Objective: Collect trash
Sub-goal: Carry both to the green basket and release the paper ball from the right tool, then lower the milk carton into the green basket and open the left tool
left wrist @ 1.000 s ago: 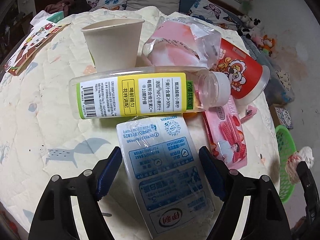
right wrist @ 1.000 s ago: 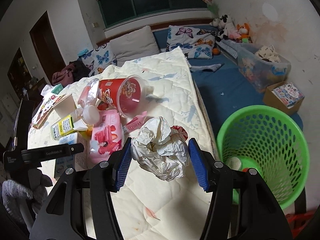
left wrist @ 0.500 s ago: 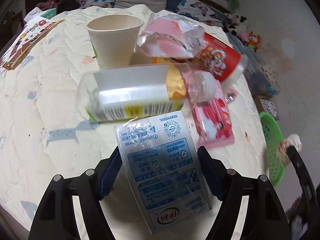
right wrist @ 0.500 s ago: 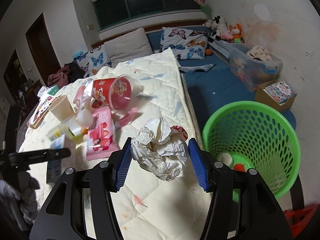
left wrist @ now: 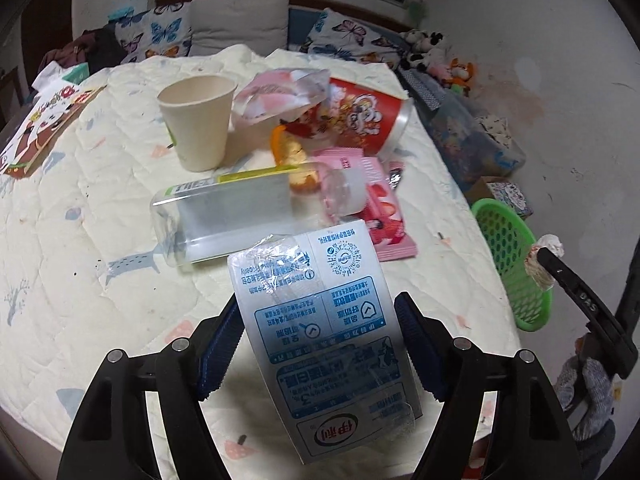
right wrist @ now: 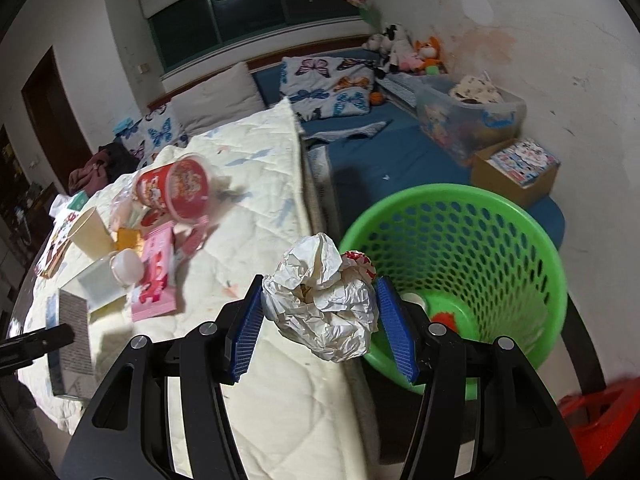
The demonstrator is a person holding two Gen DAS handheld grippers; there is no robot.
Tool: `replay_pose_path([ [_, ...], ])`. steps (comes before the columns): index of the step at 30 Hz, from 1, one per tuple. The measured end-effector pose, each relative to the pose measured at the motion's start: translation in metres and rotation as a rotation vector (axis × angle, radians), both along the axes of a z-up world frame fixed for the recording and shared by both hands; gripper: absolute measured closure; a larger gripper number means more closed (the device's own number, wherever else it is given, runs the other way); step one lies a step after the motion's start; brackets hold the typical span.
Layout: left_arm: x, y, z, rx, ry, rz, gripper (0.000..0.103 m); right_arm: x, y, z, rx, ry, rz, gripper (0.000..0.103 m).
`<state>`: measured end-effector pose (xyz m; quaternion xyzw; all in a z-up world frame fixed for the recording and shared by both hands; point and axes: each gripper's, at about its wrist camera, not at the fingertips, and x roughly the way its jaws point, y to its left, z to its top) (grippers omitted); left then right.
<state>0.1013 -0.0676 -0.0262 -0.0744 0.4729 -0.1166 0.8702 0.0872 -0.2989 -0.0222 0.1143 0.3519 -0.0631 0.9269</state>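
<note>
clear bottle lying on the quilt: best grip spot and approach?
Grip the clear bottle across the middle of its labelled barrel, coming from above with fingers either side of its long axis. It lies on its side, so the round body is exposed on top. The white cap end is crowded by the pink wrapper and an orange scrap; avoid it.
</note>
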Motion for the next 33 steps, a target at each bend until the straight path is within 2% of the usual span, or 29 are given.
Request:
replay_pose_path([
  [8, -0.015, -0.008, 0.025, -0.024, -0.065, -0.051, 0.031, -0.004, -0.034, -0.014, 0.02, 0.035, -0.08, 0.046],
  [11, -0.016, -0.015, 0.032, -0.036, -0.079, -0.076, 0.031, -0.001, -0.049, -0.024, 0.064, 0.06, -0.106, 0.046],
  [18, -0.011, -0.035, 0.036, -0.041, -0.071, -0.113, 0.031, 0.008, -0.068, -0.037, 0.08, 0.092, -0.144, 0.043],
  [23, -0.004, -0.053, 0.039, -0.042, -0.075, -0.146, 0.031, 0.007, -0.076, -0.037, 0.087, 0.079, -0.153, 0.034],
  [33, 0.022, -0.118, 0.042, -0.039, -0.071, -0.261, 0.031, -0.019, -0.099, -0.026, 0.096, 0.031, -0.2, 0.032],
])
